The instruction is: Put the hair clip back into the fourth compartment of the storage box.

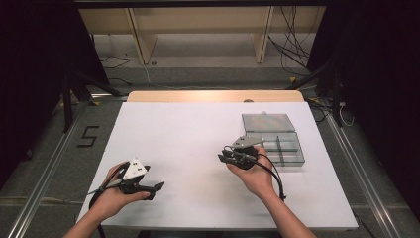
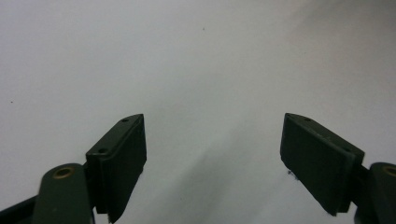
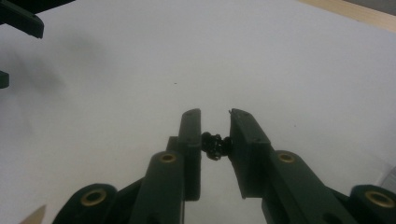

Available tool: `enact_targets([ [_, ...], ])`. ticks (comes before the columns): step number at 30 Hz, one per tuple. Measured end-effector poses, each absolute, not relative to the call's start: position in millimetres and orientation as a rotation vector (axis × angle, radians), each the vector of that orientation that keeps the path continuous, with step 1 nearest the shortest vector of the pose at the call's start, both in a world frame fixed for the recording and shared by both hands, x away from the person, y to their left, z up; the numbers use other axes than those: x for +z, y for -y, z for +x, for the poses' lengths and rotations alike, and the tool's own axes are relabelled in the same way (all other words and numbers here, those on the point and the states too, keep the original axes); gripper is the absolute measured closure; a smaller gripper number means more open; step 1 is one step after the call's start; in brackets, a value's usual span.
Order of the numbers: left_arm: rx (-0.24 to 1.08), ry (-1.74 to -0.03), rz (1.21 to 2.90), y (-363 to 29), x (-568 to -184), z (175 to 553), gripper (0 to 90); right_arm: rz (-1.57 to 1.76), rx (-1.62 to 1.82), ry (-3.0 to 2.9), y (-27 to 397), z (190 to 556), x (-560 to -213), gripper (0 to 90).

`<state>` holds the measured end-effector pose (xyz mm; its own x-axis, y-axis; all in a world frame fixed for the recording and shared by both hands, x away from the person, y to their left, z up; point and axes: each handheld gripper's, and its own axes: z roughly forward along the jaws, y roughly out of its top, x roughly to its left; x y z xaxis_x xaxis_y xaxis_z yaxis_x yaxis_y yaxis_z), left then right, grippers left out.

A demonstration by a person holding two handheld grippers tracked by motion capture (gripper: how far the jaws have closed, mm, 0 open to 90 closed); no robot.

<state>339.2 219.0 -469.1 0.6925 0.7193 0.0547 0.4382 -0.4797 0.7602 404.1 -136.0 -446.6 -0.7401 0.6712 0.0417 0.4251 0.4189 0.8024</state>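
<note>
Left gripper, low over the white table, jaws spread wide with nothing between them. Right gripper, beside the clear compartment box, jaws narrowed on a small black part, its long axis spanning pad to pad.

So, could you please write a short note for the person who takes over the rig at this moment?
Right gripper: shut on a small black part, held above the white table, just left of the clear plastic box.
Left gripper: open, nothing between its jaws, low over the table's near left part.
Box: lid open, compartments look empty from the high view.
Done: the part is picked up.
Left: probably to put it into a compartment of the box.
</note>
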Motion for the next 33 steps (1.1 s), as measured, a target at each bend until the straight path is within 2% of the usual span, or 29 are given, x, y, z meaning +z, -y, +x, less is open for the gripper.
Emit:
enact_targets([
  [33,0.480,-0.883,2.147,-219.1,-469.2,339.3,22.4,0.998,1.217,-2.342,163.7,401.8,-439.7,75.3],
])
